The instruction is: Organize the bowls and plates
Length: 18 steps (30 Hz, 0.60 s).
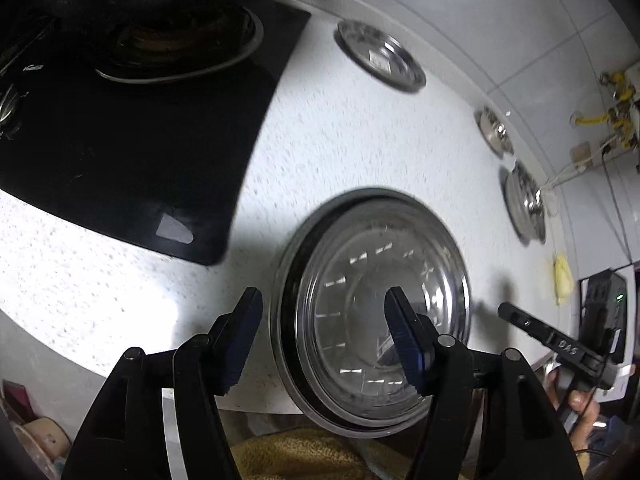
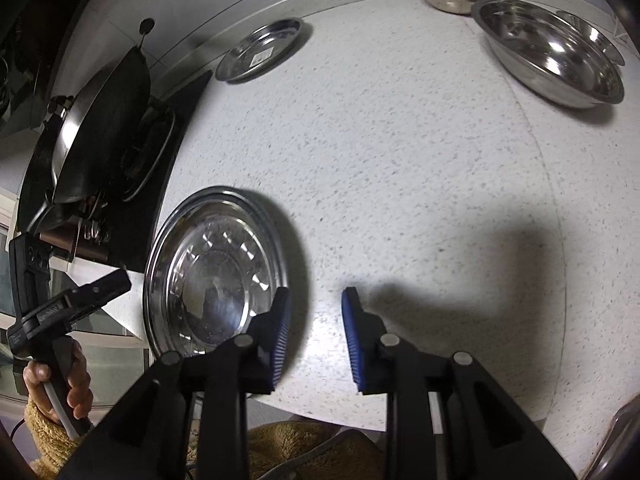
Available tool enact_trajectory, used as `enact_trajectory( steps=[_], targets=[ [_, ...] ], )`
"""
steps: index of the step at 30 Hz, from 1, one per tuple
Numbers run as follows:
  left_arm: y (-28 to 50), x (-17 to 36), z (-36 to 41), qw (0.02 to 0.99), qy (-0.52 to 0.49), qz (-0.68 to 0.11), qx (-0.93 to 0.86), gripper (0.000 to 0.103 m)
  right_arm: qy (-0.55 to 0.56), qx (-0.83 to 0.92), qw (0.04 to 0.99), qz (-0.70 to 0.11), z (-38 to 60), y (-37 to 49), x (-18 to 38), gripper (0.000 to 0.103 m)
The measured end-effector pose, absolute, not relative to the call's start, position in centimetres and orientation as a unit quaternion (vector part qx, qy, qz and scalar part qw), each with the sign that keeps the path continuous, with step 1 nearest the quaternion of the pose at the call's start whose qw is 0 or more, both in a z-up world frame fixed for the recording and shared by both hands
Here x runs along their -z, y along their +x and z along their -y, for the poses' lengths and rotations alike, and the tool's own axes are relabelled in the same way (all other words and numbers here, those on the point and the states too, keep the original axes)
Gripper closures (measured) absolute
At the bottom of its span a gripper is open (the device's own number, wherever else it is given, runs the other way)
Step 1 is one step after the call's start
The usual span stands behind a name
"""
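The left tongs [image 1: 320, 312] stand spread above the stacked steel plates [image 1: 372, 308] at the tabletop's [image 2: 400, 160] near edge, holding nothing. The right tongs [image 2: 316, 308] are parted more narrowly over bare tabletop just beside the stack, also empty.

A home kitchen: gas stove [image 1: 132, 128], wok [image 2: 100, 136], speckled countertop [image 2: 400, 180].

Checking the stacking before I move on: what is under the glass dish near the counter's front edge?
A steel plate lies under the glass dish; its rim shows around the dish. Whether anything lies beneath the plate cannot be seen.
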<state>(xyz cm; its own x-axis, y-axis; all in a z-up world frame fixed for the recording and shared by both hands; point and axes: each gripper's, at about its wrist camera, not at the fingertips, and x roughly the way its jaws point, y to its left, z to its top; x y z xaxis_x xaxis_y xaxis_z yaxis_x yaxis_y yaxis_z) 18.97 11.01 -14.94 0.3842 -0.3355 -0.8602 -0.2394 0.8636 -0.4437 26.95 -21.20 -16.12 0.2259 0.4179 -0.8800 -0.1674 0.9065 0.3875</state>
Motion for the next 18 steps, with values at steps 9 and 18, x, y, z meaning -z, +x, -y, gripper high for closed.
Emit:
enact_trajectory(
  steps=[9,18],
  targets=[
    [21.1,14.0,-12.1,0.803,-0.23,-0.549,0.0,0.046,0.115,-0.192,0.786,-0.576,21.6,29.7,14.8,0.078],
    [30.5,13.5,-7.8,0.82,-0.151,-0.552,-0.032,0.039,0.097,-0.224,0.804,-0.542,18.9,37.4,13.2,0.069]
  ],
)
